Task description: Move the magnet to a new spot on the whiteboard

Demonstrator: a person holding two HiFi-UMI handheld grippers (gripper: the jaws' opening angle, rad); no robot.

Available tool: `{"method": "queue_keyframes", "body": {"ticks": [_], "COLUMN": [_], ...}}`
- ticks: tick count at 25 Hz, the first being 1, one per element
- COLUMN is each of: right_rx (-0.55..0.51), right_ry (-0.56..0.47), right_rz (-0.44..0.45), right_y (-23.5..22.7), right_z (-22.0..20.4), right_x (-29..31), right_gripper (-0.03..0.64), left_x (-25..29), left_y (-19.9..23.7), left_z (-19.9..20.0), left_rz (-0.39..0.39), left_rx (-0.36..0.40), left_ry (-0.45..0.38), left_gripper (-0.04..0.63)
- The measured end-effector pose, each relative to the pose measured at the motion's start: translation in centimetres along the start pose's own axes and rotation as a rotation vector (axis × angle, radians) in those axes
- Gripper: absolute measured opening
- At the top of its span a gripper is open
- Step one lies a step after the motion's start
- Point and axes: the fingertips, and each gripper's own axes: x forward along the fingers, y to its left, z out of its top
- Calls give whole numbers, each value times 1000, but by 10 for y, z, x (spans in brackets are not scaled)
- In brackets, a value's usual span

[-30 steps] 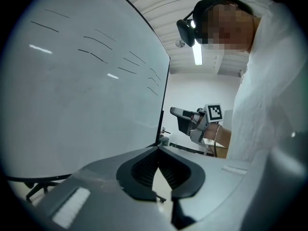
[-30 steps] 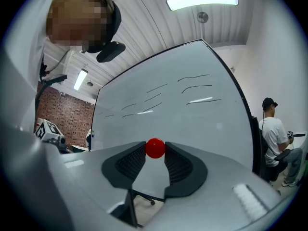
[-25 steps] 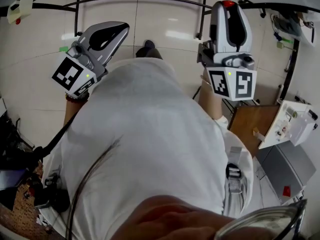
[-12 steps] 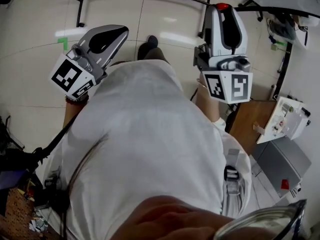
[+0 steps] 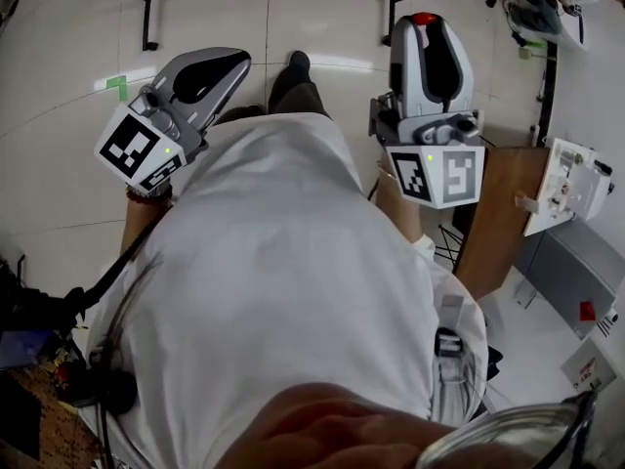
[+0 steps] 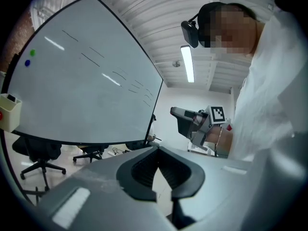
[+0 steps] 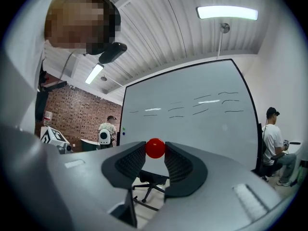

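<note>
White shirt (image 5: 293, 262); grey left claw (image 5: 234, 62), right claw (image 5: 426, 27)

Pale tiled floor (image 5: 59, 174) bears a green tape mark (image 5: 117, 85)

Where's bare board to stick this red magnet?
The whiteboard is bare below the marker strokes, across its lower middle and right. Crowded: the written upper band, and the left edge with a green magnet and a blue magnet.

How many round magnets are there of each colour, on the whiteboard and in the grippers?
red magnet: 1, pinched between the fingers of the right gripper
green magnet: 1, stuck on the whiteboard
blue magnet: 1, on the whiteboard just below the green one
Total: 3
</note>
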Motion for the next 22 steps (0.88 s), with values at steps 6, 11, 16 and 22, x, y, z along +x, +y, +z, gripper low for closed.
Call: {"method": "queue_keyframes", "body": {"ticks": [6, 11, 16, 22], "right_rx": [-4, 5, -28, -35], "right_ry": [-18, -58, -83, -77], "right_rz": [-7, 34, 72, -1], "right_y": [-15, -15, -4, -34], "right_z": [16, 21, 31, 43], "right_x": [-91, -71, -59, -80], "right_gripper": [120, 120, 120, 120], "left_x": [21, 18, 7, 29], "left_y": [-84, -76, -62, -75], "left_z": [-2, 3, -2, 6], "left_rz": [-18, 29, 87, 38], "left_rx": [46, 59, 23, 5], "left_ry": [-13, -19, -7, 0], "left_gripper": [-3, -3, -2, -3]}}
